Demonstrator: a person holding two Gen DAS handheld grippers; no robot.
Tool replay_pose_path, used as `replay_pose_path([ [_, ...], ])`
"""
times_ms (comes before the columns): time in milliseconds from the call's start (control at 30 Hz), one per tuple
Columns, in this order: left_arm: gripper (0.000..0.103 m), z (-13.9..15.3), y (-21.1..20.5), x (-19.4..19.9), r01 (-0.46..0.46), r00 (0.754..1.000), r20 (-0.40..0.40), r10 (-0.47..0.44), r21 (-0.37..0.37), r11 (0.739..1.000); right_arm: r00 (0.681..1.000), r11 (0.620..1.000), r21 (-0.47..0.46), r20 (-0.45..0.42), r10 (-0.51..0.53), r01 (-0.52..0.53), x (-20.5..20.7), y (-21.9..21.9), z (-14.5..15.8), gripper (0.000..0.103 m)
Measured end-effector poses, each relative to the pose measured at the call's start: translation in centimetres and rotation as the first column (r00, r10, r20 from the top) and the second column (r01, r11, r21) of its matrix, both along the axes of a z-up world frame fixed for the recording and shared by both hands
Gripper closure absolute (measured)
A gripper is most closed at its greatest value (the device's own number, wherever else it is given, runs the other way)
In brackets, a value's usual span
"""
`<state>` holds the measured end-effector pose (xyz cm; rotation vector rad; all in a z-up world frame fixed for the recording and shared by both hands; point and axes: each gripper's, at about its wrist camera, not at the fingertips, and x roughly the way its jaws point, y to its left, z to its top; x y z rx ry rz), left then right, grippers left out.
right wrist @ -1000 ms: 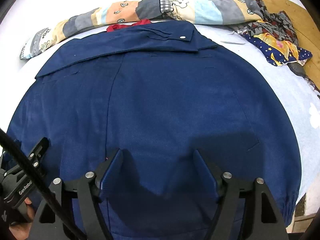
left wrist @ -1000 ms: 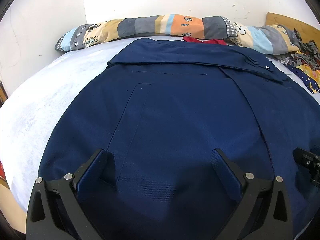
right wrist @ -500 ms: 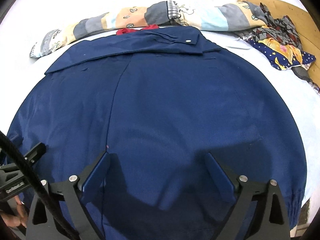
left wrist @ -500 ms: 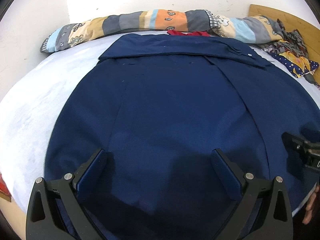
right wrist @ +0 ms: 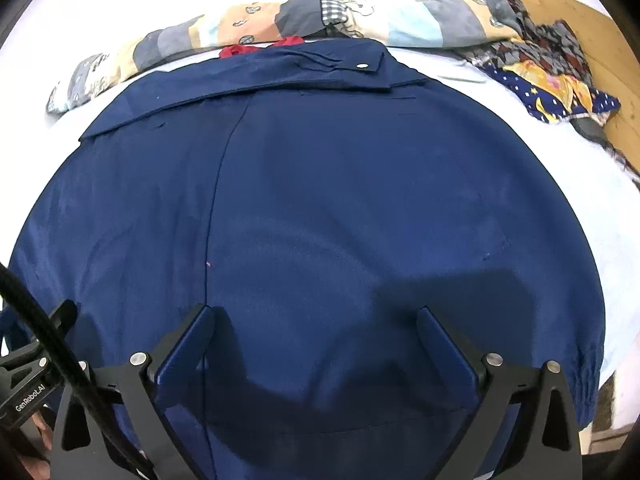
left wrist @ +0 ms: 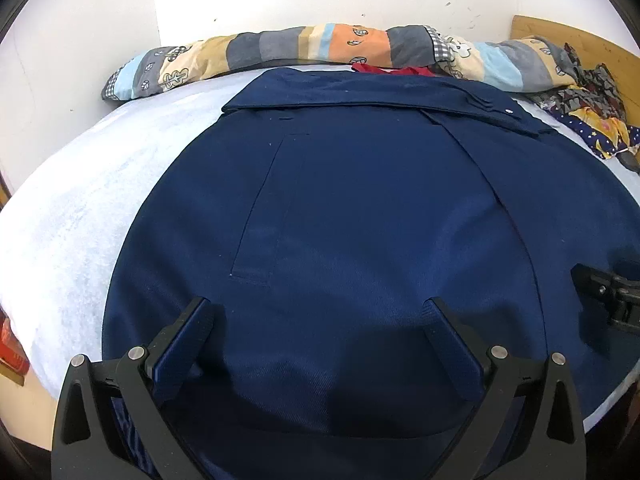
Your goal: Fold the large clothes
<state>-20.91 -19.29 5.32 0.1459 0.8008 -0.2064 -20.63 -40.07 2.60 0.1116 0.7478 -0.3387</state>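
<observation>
My 2 tongs, left gripper [left wrist: 316, 316] spread and right gripper [right wrist: 316, 324] opening, hover empty over the navy jacket [left wrist: 360, 220], ready to fold.

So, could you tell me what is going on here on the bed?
A person with a gripper in each hand is folding a navy jacket spread flat on the bed, its far edge folded over. The left gripper is open above the near edge. The right gripper is opening, gripping nothing. A patchwork quilt lies behind.
</observation>
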Motion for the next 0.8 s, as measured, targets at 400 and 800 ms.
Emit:
replay_pose_path([
  [400,0.000,1.2,1.4,0.0,-0.047,0.999,-0.002,0.047,-0.010,0.999,0.999,0.999,-0.037,0.038,0.013,-0.012,-1.1,0.3,-0.1,0.000],
  [800,0.000,1.7,8.2,1.6,-0.156,0.980,-0.135,0.147,-0.063,0.986,0.988,0.995,0.097,0.152,0.015,-0.030,-5.4,-6.5,6.3,0.001],
])
